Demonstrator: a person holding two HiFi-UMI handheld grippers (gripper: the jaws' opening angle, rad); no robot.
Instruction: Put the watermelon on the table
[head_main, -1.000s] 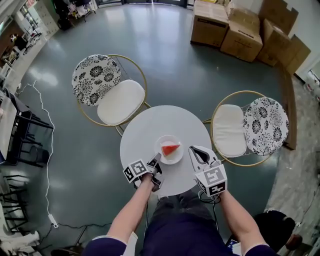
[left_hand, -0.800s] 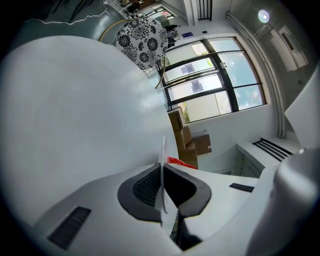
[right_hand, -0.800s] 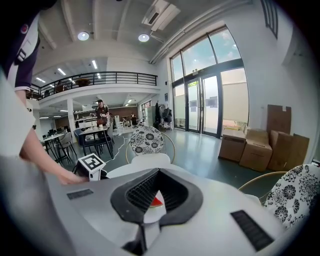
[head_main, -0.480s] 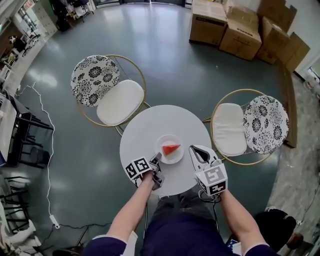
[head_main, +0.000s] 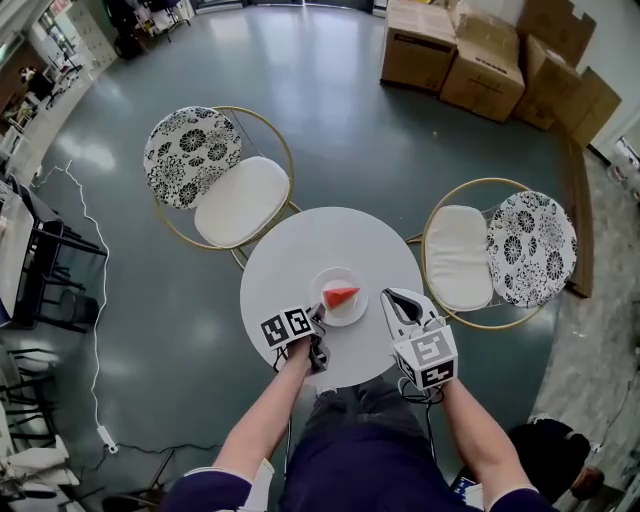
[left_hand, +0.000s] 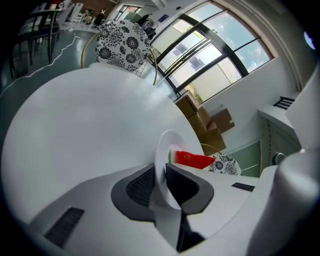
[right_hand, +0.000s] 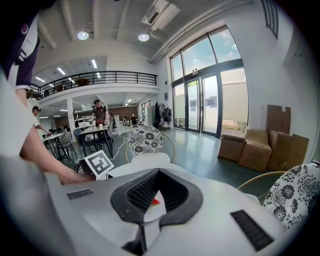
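Observation:
A red watermelon slice (head_main: 341, 296) lies on a small white plate (head_main: 352, 316) on the round white table (head_main: 300, 250). My left gripper (head_main: 316, 320) is at the plate's near-left rim. In the left gripper view the plate's rim (left_hand: 162, 150) stands between the two dark pads, the slice (left_hand: 192, 159) is just beyond, and the jaws (left_hand: 160, 182) are opening. My right gripper (head_main: 400, 300) hovers open just right of the plate with nothing between its fingers. Through its gap the plate (right_hand: 152, 212) and a sliver of the slice (right_hand: 155, 201) show.
Two gold-framed chairs with floral backs stand at the table, one far left (head_main: 215, 180) and one right (head_main: 500, 250). Cardboard boxes (head_main: 470, 60) are stacked at the back right. A white cable (head_main: 95, 290) runs along the floor beside dark furniture (head_main: 40, 270) on the left.
My left gripper has rolled and edged slightly right along the plate's rim, so its marker cube now sits closer to the plate. The plate, the slice and the right gripper have stayed put.

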